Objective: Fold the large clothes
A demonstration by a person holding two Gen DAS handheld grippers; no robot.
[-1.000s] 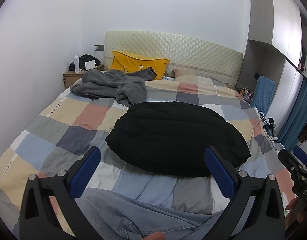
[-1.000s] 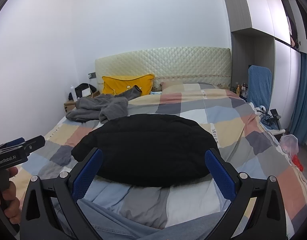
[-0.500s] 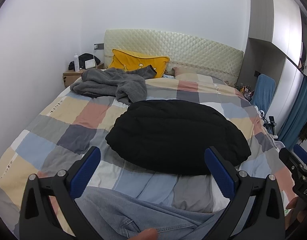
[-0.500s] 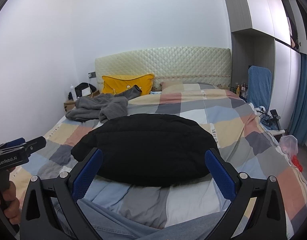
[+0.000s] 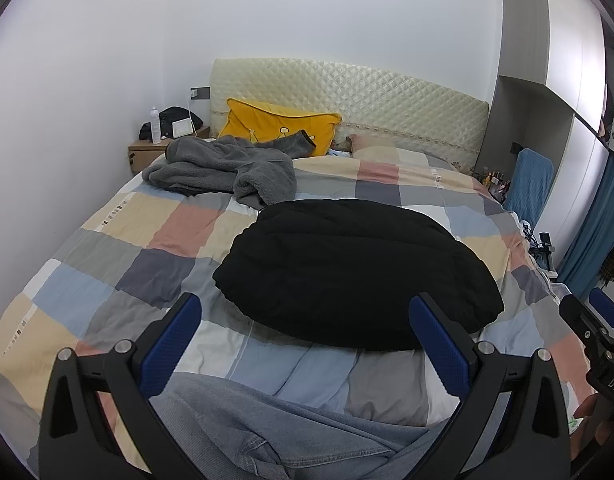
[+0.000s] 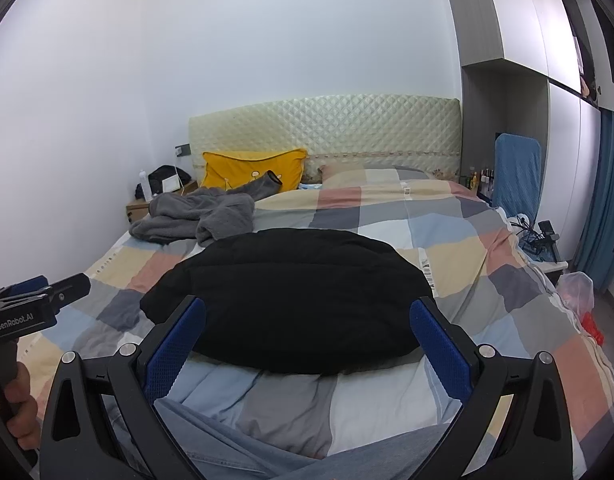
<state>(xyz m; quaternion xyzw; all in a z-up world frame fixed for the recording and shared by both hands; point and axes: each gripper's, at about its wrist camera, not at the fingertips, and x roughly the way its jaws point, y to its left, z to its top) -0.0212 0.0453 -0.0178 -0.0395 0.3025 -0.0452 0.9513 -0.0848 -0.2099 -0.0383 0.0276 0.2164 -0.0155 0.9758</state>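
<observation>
Left gripper (image 5: 305, 328) and right gripper (image 6: 307, 330) are level, side by side, jaws wide apart, empty.

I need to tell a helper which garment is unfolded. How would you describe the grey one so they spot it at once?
Start at the quilted cream headboard and the yellow pillow leaning against it. Just in front, on the checked bedspread near the bedside table, lies the grey fleece garment. Unlike the smooth black jacket mid-bed, it is crumpled and fuzzy.
</observation>
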